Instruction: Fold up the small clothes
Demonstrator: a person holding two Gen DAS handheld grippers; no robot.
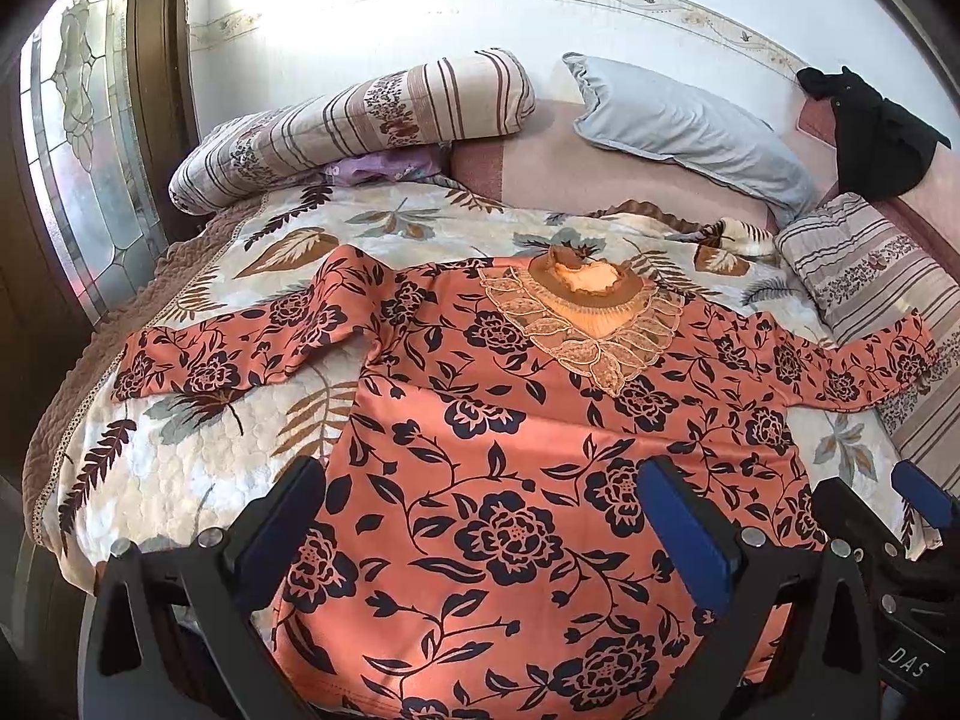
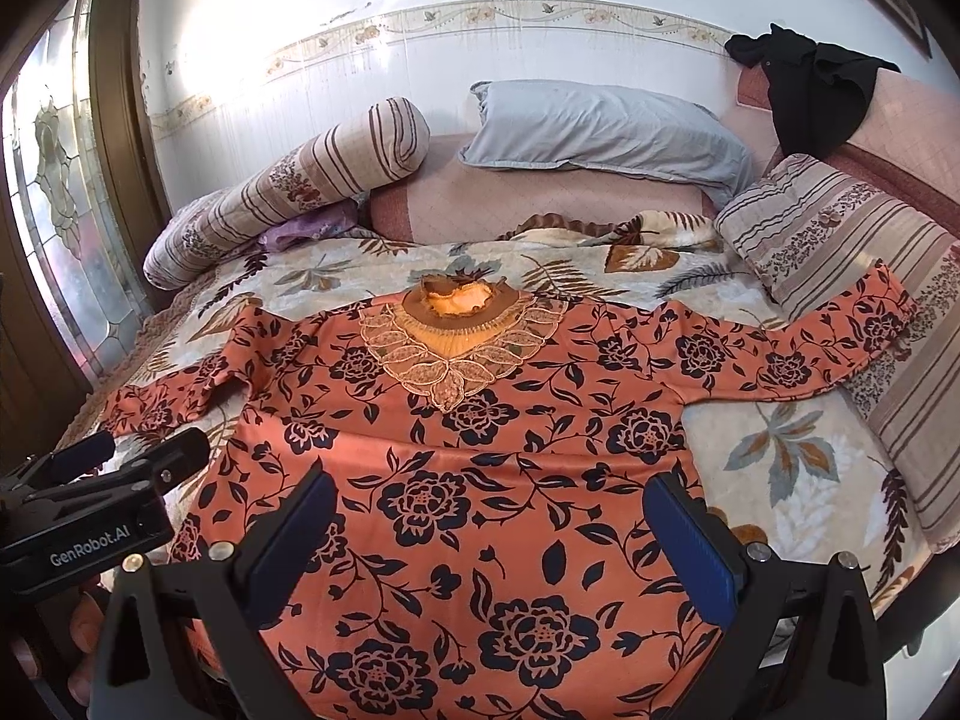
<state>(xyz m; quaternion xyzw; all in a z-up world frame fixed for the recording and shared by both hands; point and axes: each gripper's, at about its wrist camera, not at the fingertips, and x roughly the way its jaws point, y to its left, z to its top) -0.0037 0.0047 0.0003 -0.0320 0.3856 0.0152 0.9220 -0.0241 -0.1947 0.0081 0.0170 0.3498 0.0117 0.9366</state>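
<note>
Left wrist view: my left tool (image 1: pixel 480 531), spread and empty, hovers over the floral top (image 1: pixel 510 450) lying flat on the bed (image 1: pixel 198 468).
Right wrist view: my right tool (image 2: pixel 489 537), likewise spread. I judge the top light, limp, slippery; pinch hem or sleeve (image 2: pixel 810 354).

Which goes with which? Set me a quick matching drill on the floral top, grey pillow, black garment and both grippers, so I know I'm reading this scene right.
Things:
1. floral top
2. grey pillow
3. black garment
4. left gripper and right gripper

States:
A. draped over the far right corner of the headboard
B. open, holding nothing
C. spread flat, sleeves out to both sides
D. leaning against the headboard, beyond the collar

Pairs: 1-C, 2-D, 3-A, 4-B
</note>
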